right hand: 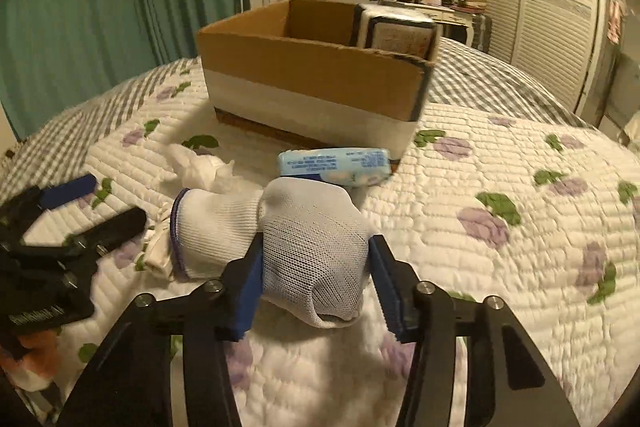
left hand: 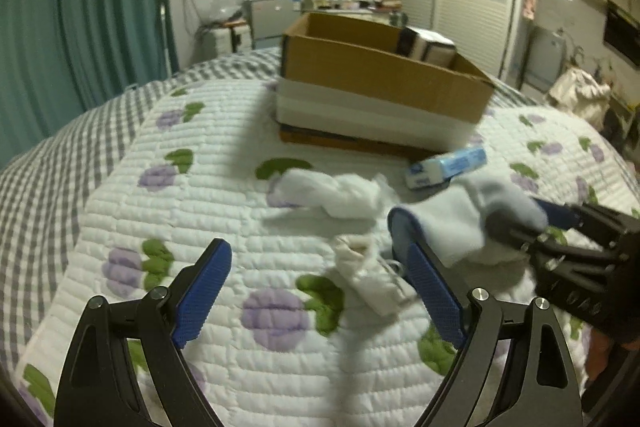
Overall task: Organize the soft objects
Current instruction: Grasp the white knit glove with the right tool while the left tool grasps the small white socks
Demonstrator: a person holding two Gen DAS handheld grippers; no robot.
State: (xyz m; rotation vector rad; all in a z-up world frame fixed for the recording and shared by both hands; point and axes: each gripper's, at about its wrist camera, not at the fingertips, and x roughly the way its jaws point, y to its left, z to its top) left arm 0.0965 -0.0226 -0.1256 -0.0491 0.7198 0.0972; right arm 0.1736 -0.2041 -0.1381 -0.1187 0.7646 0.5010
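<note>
- Our right gripper (right hand: 316,267) clamps a white knit glove (right hand: 312,247) at frame centre
- Our left gripper (left hand: 312,267) gapes wide, empty, over the quilted bedspread (left hand: 224,155)
- Corrugated cardboard box (right hand: 312,75) above centre

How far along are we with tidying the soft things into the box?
Early on. The cardboard box holds one wrapped pack, possibly placed already. In hand: the right gripper is shut on a white glove; the left gripper is open and empty. Left on the quilt: the crumpled white cloth, the small white rag and the blue tissue pack.
</note>
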